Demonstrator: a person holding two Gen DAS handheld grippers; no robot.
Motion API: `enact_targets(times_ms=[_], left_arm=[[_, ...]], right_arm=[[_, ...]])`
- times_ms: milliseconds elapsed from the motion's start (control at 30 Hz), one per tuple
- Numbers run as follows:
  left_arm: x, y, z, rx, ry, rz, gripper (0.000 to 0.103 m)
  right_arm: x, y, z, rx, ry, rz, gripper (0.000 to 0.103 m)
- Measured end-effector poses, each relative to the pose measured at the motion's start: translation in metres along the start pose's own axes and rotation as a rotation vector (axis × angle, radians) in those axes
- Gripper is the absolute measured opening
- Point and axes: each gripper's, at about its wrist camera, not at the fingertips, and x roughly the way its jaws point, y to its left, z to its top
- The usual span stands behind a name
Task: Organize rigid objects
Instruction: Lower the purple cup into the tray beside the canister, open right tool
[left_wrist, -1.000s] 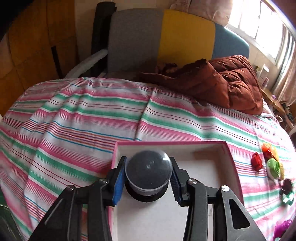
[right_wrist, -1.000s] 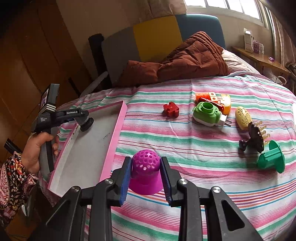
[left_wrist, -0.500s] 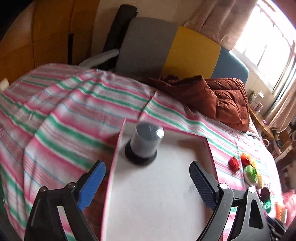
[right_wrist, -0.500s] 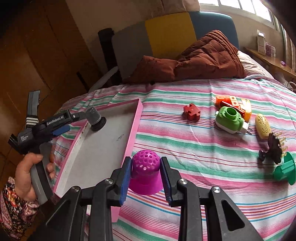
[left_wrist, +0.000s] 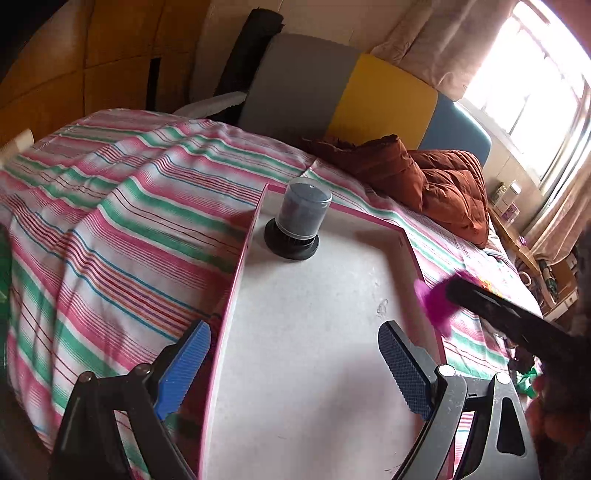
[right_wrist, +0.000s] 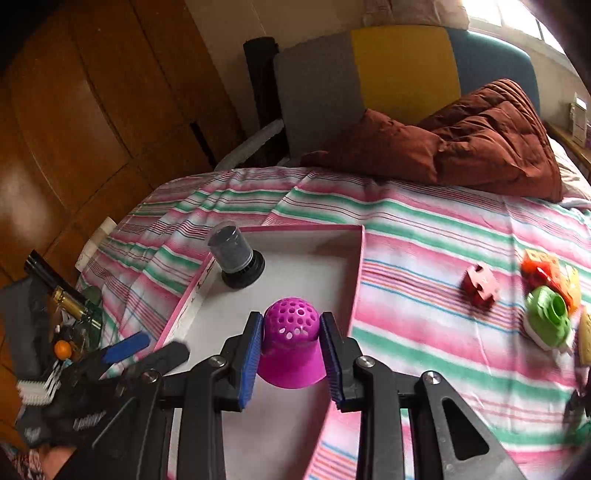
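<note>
- Between my right gripper's (right_wrist: 291, 354) blue pads sits the magenta perforated cup (right_wrist: 291, 341), pinched on both flanks and carried above the near part of the pink-rimmed tray (right_wrist: 360, 266).
- Its domed, holed end points up and away from me, the flared open mouth down toward the tray floor; the long axis runs near upright, tipped slightly forward.
- I judge the step in hand to be the delivery of this cup into the tray: it is over the white floor but not yet set down.
- My next move, as I read it, calls for lowering until the wide mouth meets the floor flat, then spreading the pads without dragging the cup sideways.
- Farther in, at the tray's far left corner, the dark capped canister (right_wrist: 236, 254) stands upright on its black base, well apart from the cup, so there is room to land.
- My left gripper (left_wrist: 291, 369) hangs over the tray's near left edge with its fingers spread wide and nothing between them; the canister stands well ahead of it.
- Off to the right on the striped bedsheet (right_wrist: 424, 236) lie things not yet sorted: a red puzzle block (right_wrist: 480, 286), a green plug-like toy (right_wrist: 546, 321) and an orange block (right_wrist: 550, 271).
</note>
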Motion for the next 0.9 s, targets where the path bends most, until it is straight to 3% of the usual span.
enact_targets(times_ms=[200, 533, 733, 900], left_arm=[[-0.009, 0.0, -0.004, 0.022, -0.008, -0.014, 0.093], [-0.018, 0.013, -0.009, -0.017, -0.011, -0.019, 0.093], [-0.02, 0.017, -0.01, -0.037, -0.013, -0.016, 0.093], [-0.021, 0.017, -0.011, -0.044, -0.017, -0.014, 0.093]], right_arm=[[0.044, 0.005, 0.024, 0.019, 0.046, -0.005, 0.031], [0.094, 0.013, 0.052, -0.033, 0.09, -0.088, 0.031], [0.108, 0.015, 0.061, -0.052, 0.081, -0.094, 0.036], [0.091, 0.006, 0.058, 0.04, 0.054, -0.043, 0.039]])
